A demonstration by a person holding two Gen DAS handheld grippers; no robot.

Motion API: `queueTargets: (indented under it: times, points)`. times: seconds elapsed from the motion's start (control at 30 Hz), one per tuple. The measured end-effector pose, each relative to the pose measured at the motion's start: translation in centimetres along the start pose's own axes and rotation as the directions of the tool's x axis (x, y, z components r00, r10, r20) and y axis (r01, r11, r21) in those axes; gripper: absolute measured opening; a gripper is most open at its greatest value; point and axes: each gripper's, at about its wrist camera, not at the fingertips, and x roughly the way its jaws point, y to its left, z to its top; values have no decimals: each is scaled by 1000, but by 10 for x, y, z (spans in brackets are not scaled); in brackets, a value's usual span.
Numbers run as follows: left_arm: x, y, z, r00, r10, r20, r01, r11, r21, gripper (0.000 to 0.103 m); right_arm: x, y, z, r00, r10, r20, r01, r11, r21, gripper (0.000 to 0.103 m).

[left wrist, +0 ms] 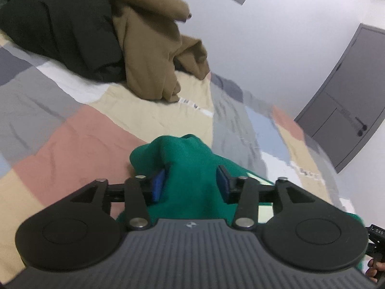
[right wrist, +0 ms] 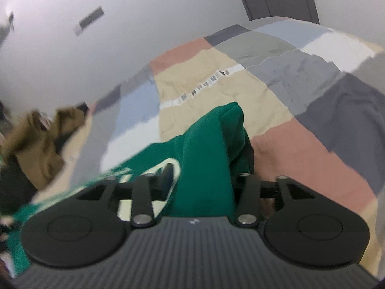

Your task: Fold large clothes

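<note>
Letting go: both the left gripper and right gripper stand spread around the green garment, whose bunched corner points toward twelve o'clock on the quilt, likely ending a fold.

A patchwork bedspread – pink, beige, grey – below a grey door.

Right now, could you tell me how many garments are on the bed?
3: a green top nearest, between the jaws; a brown garment and a black one heaped together farther back. More may be hidden.
</note>
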Motion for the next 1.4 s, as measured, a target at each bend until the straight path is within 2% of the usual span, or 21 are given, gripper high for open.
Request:
queueTargets:
  times: [0.1, 0.17, 0.3, 0.4, 0.47, 0.57, 0.63, 0.73, 0.87, 1.0, 1.07, 1.13, 1.2, 1.23, 1.27, 1.33, 1.4]
  points:
    - [-32, -11, -9, 999, 0, 37, -2, 999, 35, 55, -24, 8, -5, 1000, 7, 16, -6, 999, -54, 67]
    - [-50, -21, -13, 999, -9, 50, 6, 998, 68, 55, -38, 16, -8, 998, -15, 56, 21, 994, -109, 67]
    - [-78, -49, -26, 991, -117, 59, 108, 985, 131, 55, -69, 30, -12, 987, 4, 158, 24, 985, -171, 67]
    - [-79, -70, -41, 982, -188, 24, 181, 969, 170, 55, -85, 34, -16, 978, 97, 182, -60, 978, -199, 67]
    - [-69, -80, -52, 975, -221, -16, 220, 959, 176, 55, -86, 39, -23, 976, 167, 143, -133, 966, -220, 66]
    - [-47, -90, -66, 972, -217, -86, 230, 955, 185, 55, -79, 54, -38, 969, 243, 53, -221, 939, -265, 63]
    - [-34, -89, -73, 975, -183, -126, 205, 961, 185, 55, -70, 64, -48, 965, 260, -19, -254, 921, -297, 54]
    - [-18, -83, -83, 972, -138, -188, 171, 970, 175, 54, -54, 75, -62, 972, 214, -95, -234, 912, -337, 44]
    - [-4, -74, -88, 969, -87, -230, 128, 977, 169, 52, -31, 79, -76, 966, 154, -207, -218, 914, -341, 43]
    - [1, -72, -92, 971, -60, -231, 106, 976, 191, 51, -16, 78, -88, 954, 118, -275, -210, 918, -335, 42]
    - [-5, -70, -90, 970, -76, -229, 113, 981, 155, 52, -16, 79, -92, 956, 107, -273, -201, 918, -341, 41]
    - [-12, -66, -87, 964, -109, -244, 132, 988, 78, 58, -17, 81, -92, 958, 104, -267, -194, 921, -337, 41]
    - [-22, -62, -87, 949, -170, -265, 176, 984, 0, 71, -18, 80, -92, 958, 108, -264, -194, 925, -327, 41]
    - [-25, -60, -89, 938, -201, -281, 197, 979, -44, 73, -18, 79, -91, 958, 111, -265, -195, 927, -319, 41]
    - [-26, -57, -93, 920, -230, -317, 211, 973, -94, 76, -18, 77, -90, 957, 114, -266, -197, 931, -309, 41]
    - [-25, -52, -104, 892, -254, -373, 206, 965, -164, 80, -17, 74, -88, 955, 122, -269, -201, 936, -288, 41]
    - [-25, -42, -116, 870, -303, -389, 206, 940, -272, 80, -16, 72, -87, 954, 128, -272, -204, 941, -272, 41]
